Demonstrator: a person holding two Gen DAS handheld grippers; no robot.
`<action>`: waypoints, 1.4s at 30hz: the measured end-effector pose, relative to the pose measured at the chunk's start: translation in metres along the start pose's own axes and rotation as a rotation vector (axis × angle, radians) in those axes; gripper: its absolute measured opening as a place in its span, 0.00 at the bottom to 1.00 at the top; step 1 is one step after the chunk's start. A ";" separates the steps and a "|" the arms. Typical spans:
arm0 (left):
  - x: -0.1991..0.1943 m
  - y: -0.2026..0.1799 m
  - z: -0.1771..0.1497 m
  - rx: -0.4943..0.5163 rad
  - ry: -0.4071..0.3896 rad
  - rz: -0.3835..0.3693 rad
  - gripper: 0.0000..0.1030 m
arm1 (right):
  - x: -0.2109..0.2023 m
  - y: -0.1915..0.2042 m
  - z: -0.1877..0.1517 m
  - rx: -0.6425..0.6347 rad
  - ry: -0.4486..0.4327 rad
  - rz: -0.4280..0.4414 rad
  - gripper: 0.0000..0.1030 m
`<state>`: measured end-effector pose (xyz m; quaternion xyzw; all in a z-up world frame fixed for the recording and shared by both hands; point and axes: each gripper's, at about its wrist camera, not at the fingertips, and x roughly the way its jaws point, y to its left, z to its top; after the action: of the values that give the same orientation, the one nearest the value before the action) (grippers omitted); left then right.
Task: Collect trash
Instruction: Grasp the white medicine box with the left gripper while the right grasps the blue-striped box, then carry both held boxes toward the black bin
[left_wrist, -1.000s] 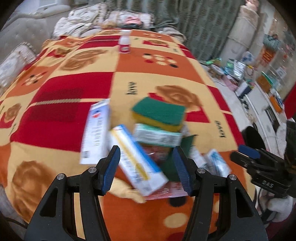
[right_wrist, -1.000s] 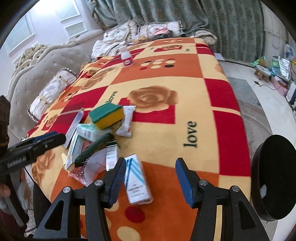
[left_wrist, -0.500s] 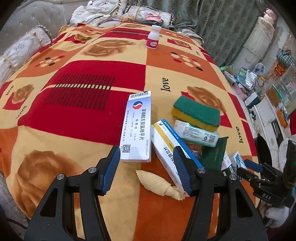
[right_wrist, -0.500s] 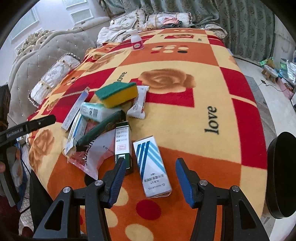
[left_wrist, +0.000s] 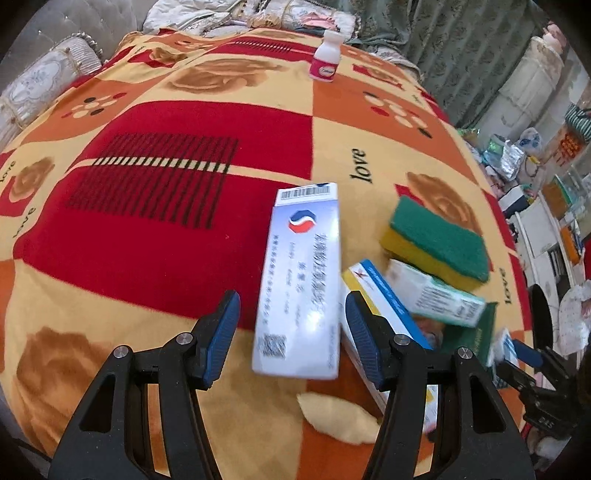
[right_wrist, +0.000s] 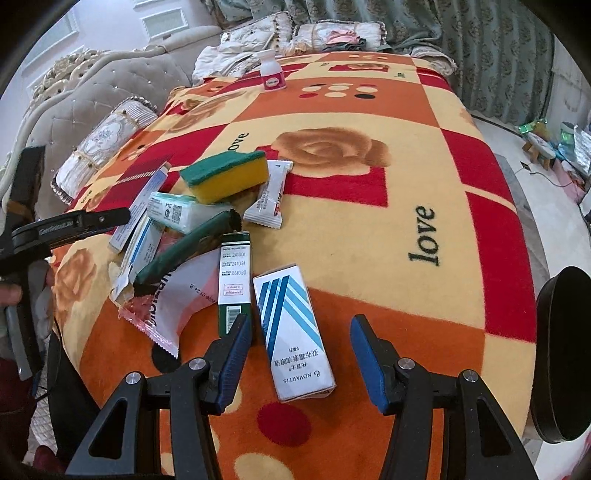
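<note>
Trash lies in a heap on a red and orange blanket (left_wrist: 166, 229). A long white box with a red and blue logo (left_wrist: 306, 258) lies between the fingers of my left gripper (left_wrist: 291, 314), which is open and not touching it. In the right wrist view, a white box with blue stripes (right_wrist: 284, 306) sits between the open fingers of my right gripper (right_wrist: 301, 328). The heap also holds a green and yellow sponge (right_wrist: 225, 175), a dark green packet (right_wrist: 184, 251), a white sachet (right_wrist: 269, 195), a clear wrapper (right_wrist: 173, 310) and several more boxes.
A small white bottle with a pink label (right_wrist: 271, 75) stands at the blanket's far end. A black round bin (right_wrist: 565, 354) sits beyond the right edge. A tufted grey sofa (right_wrist: 74, 103) runs along the left. Clutter covers the floor at the far right (left_wrist: 517, 155).
My left gripper swung left and down from the blue and yellow box, so the white logo box now lies between its fingers. My right gripper sank slightly over the striped box.
</note>
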<state>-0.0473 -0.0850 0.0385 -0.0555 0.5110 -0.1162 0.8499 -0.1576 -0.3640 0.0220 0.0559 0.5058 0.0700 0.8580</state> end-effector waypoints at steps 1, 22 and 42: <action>0.003 0.001 0.002 -0.001 0.004 -0.003 0.56 | 0.000 0.000 0.001 0.001 0.000 0.000 0.52; 0.022 0.006 0.020 -0.025 0.021 -0.102 0.43 | 0.016 0.006 0.002 -0.036 0.027 0.051 0.33; -0.048 -0.043 0.008 0.088 -0.092 -0.121 0.43 | -0.008 0.009 0.004 -0.063 -0.030 0.046 0.27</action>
<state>-0.0679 -0.1144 0.0924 -0.0544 0.4614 -0.1871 0.8655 -0.1588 -0.3567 0.0325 0.0413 0.4891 0.1048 0.8649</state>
